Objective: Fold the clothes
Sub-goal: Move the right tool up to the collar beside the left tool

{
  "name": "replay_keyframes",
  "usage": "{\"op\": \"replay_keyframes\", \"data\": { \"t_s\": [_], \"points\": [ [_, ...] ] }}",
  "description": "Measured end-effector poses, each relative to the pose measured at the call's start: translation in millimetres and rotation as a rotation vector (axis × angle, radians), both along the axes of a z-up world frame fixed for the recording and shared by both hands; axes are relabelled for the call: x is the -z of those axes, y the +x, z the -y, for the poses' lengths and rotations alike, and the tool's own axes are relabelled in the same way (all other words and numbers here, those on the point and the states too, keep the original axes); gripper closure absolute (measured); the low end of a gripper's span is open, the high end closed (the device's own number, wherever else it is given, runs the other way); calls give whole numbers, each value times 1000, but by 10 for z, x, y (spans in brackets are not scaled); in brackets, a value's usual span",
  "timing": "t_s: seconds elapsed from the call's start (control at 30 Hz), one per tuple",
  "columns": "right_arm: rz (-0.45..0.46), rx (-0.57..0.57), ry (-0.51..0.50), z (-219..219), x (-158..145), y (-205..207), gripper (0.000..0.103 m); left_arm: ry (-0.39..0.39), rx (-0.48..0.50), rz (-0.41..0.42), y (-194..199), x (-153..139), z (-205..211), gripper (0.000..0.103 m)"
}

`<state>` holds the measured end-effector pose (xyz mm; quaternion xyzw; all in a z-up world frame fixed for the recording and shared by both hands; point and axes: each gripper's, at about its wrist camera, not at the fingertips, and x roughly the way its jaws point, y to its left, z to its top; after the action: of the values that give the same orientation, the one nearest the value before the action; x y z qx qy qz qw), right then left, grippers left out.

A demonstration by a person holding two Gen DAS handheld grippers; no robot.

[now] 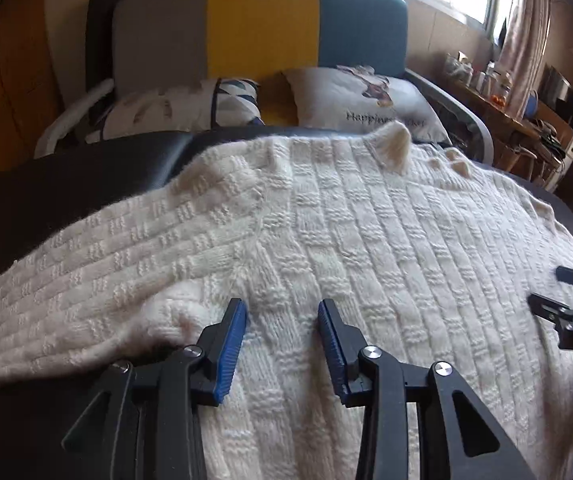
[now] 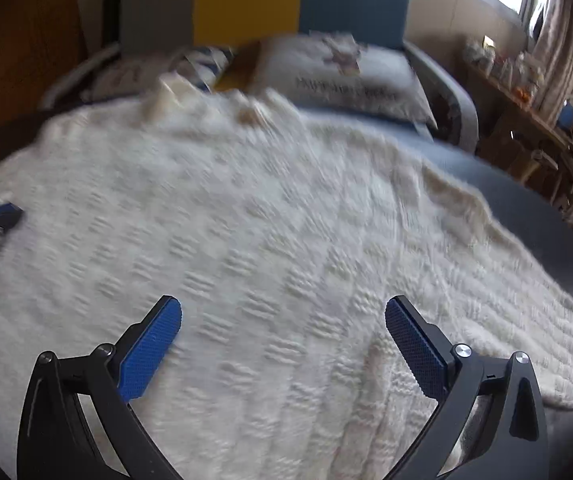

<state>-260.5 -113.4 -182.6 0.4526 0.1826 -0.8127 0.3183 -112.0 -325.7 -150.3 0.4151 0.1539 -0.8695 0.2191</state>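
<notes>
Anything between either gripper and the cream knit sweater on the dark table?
Nothing visible. The left gripper and right gripper both hover open directly over the cream knit sweater, with only knit beneath their blue pads.

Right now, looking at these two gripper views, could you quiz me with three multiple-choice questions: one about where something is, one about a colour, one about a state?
1. Where does the white knitted sweater lie?
A. spread flat on a dark surface
B. hung over the headboard
C. stuffed in a drawer

2. What colour is the middle panel of the headboard?
A. red
B. yellow
C. green

3. How does the right gripper stand?
A. clamped on a sleeve
B. shut on nothing
C. open, nothing between its fingers

Answers: 1 A, the sweater lies flat with the dark surface showing around it. 2 B, a yellow panel sits between a grey one and a blue one. 3 C, its blue pads stand wide apart above the knit.
</notes>
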Motion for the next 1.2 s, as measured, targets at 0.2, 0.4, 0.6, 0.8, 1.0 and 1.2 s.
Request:
{"op": "replay_keyframes", "data": {
  "t_s": [0.2, 0.4, 0.6, 0.8, 1.0, 1.2],
  "points": [
    [-52, -41, -61, 75, -207, -146, 0, 14, 78, -112, -349, -327, 102, 65],
    [-57, -139, -145, 455, -385, -492, 0, -32, 148, -58, -1029, -208, 255, 65],
    [48, -280, -187, 831, -285, -736, 0, -27, 55, 35, -1223, 63, 470, 65],
    [125, -324, -193, 925, -128, -843, 0, -24, 100, -73, -1153, -87, 387, 65],
    [158, -421, -255, 1014, -287, -811, 0, -109, 135, -13, -1496, -111, 319, 65],
    [103, -400, -153, 1245, -114, -955, 0, -145, 103, 44, -1612, 63, 356, 64]
  ]
}}
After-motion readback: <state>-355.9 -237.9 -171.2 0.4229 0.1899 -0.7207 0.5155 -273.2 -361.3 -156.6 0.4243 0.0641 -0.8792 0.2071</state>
